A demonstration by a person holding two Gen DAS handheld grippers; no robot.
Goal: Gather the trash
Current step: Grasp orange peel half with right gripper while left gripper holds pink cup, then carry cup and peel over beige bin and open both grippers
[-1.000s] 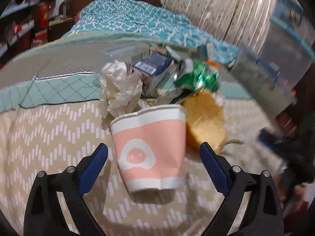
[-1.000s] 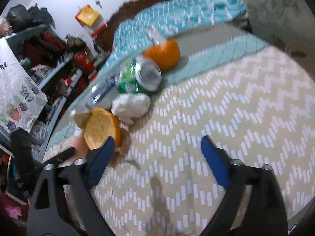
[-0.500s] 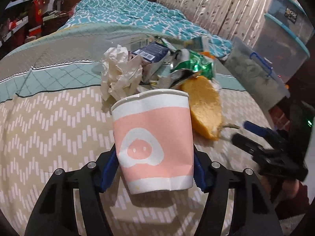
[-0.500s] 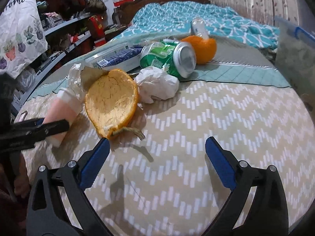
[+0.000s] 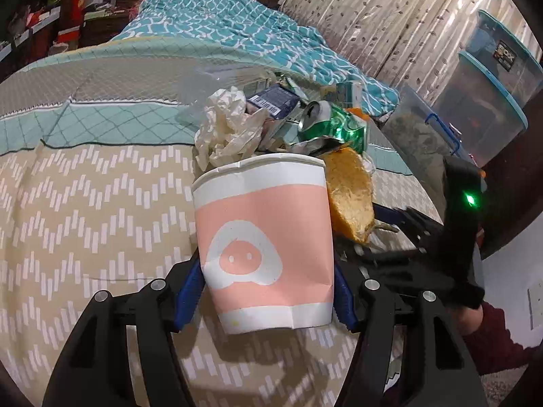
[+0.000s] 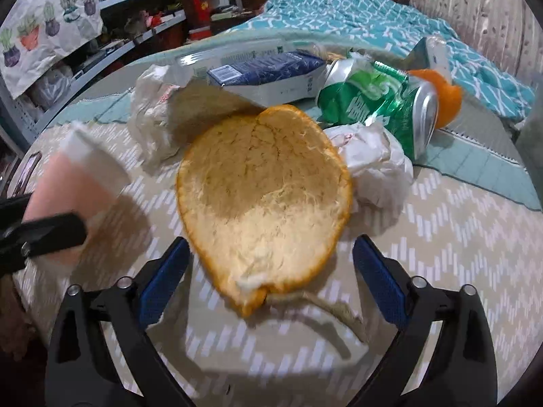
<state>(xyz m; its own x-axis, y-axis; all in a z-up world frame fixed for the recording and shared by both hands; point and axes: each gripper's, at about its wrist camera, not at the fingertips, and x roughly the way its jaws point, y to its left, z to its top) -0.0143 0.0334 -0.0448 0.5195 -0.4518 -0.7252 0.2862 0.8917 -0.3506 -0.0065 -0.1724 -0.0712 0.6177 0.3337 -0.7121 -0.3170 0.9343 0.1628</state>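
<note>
Bedding fills both views: a beige quilt (image 5: 85, 210) with a white chevron print, a teal diamond-stitched band (image 5: 101, 125) across it, and a rumpled teal-and-white blanket (image 5: 237, 30) behind, with cluttered shelves and clear storage bins at the room's edges. On the soft quilt the trash lies heaped in one close cluster, probably gathered there so it can be picked off piece by piece. The left hand-held gripper (image 5: 266, 291) has its blue pads clamped on the lower sides of a pink-and-white paper cup (image 5: 263, 247), which stands upright with its mouth up, likely held that way to serve as a receptacle; its thin wall shows a slight crease near the base. Just right of the cup lies a large orange peel (image 6: 264, 200), a shallow bowl shape with pithy, fibrous pale inside up and a stringy tail at its near end. The right hand-held gripper (image 6: 271, 285) straddles the peel's near end with its jaws closing, the pads not yet touching it, so the peel looks to be the next piece taken. Behind it sit a crushed green aluminium can (image 6: 376, 108), shiny and dented, crumpled white tissue (image 6: 373, 159), a wad of wrinkled paper (image 5: 230, 125), a dark blue carton (image 6: 264, 74) and another piece of orange rind (image 6: 444, 95).
</note>
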